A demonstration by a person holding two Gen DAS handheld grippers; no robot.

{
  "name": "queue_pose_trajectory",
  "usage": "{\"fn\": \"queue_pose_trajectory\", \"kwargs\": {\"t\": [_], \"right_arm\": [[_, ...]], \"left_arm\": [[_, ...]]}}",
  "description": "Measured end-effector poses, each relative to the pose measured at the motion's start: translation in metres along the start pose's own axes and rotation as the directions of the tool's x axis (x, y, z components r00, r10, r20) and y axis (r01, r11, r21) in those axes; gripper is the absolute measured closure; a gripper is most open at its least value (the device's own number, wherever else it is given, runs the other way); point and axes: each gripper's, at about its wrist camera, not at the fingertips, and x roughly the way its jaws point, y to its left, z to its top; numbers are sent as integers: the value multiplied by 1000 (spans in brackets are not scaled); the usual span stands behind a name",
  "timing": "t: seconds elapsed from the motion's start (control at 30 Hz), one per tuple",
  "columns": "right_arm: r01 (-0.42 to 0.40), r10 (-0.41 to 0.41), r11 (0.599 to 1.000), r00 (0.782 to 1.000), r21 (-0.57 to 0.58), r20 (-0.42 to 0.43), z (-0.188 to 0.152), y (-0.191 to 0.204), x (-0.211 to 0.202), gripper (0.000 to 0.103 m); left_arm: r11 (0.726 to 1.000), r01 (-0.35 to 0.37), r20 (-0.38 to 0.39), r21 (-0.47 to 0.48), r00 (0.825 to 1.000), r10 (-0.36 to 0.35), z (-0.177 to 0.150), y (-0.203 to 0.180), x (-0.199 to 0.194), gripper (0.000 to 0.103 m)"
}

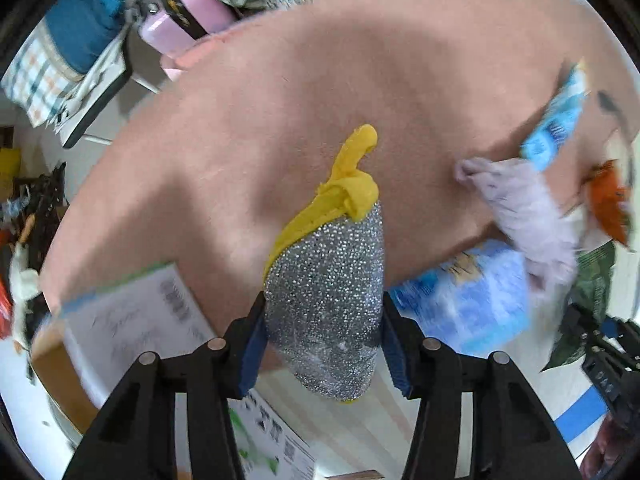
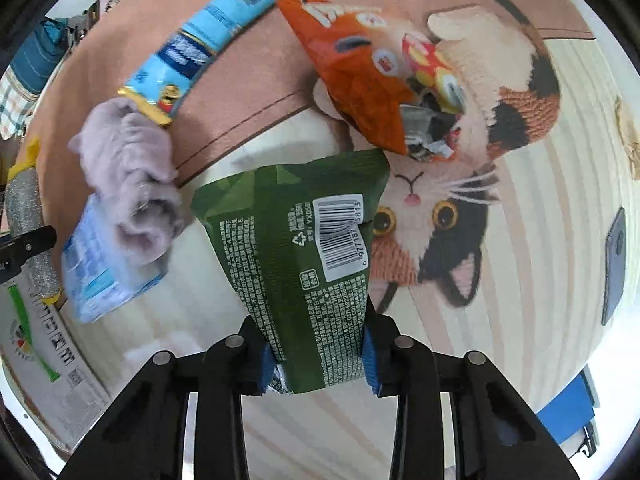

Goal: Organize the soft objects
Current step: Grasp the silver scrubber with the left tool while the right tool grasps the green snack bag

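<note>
Left gripper (image 1: 326, 350) clamps the silver scrubber (image 1: 328, 300), blue pads pressed on both sides; yellow sponge backing (image 1: 352, 184) sticks out toward 12. Right gripper (image 2: 320, 364) clamps the green packet (image 2: 296, 248) at its lower end, pads tight on both edges, barcode side facing the camera.

Edges, room: pink blanket (image 1: 320, 80) fills most of the left view, its edge running from 9 to 11, with floor beyond it. Bare blanket lies open at 12 and 10 of the scrubber. The 3 side is crowded: lilac cloth (image 1: 516, 208), blue tissue pack (image 1: 472, 300) at 4, long blue packet (image 1: 556, 128) at 2. In the right view the striped cat mat (image 2: 540, 240) is open at 3, apart from a dark phone (image 2: 614, 264) near the rim.

Containers: cardboard box (image 1: 132, 320) at 8 in the left view, flap printed, contents not visible. The same box (image 2: 44, 340) sits at 8 in the right view.

Only in the left view: pink bottle (image 1: 180, 24) and blue checked bundle (image 1: 68, 52) at 11, off the blanket. Only clear in the right view: orange packet (image 2: 360, 84) at 12, lying on the cat print with crumpled wrappers (image 2: 432, 96) touching it; lilac cloth (image 2: 132, 184) lies on top of the tissue pack (image 2: 100, 280) at 9. The scrubber (image 2: 28, 232) shows at the 9 rim.
</note>
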Motion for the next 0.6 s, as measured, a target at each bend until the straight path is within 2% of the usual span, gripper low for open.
{"fn": "queue_pose_trajectory", "kwargs": {"t": [0.1, 0.27, 0.4, 0.5, 0.6], "right_arm": [[-48, 51, 998, 997, -51, 58, -25, 18, -36, 67], [-158, 177, 972, 979, -173, 100, -79, 77, -93, 67], [-237, 270, 930, 959, -280, 86, -131, 147, -111, 67], [-264, 301, 898, 952, -352, 54, -160, 206, -118, 67], [-247, 283, 881, 959, -403, 32, -174, 264, -107, 67]], "left_arm": [[996, 72, 84, -51, 994, -67, -36, 10, -40, 55], [977, 173, 224, -126, 964, -142, -115, 51, -99, 55], [958, 193, 275, -210, 952, -132, -169, 106, -120, 55], [942, 172, 273, -289, 958, -91, -199, 179, -119, 55], [919, 145, 249, -367, 967, -53, -212, 230, -103, 55]]}}
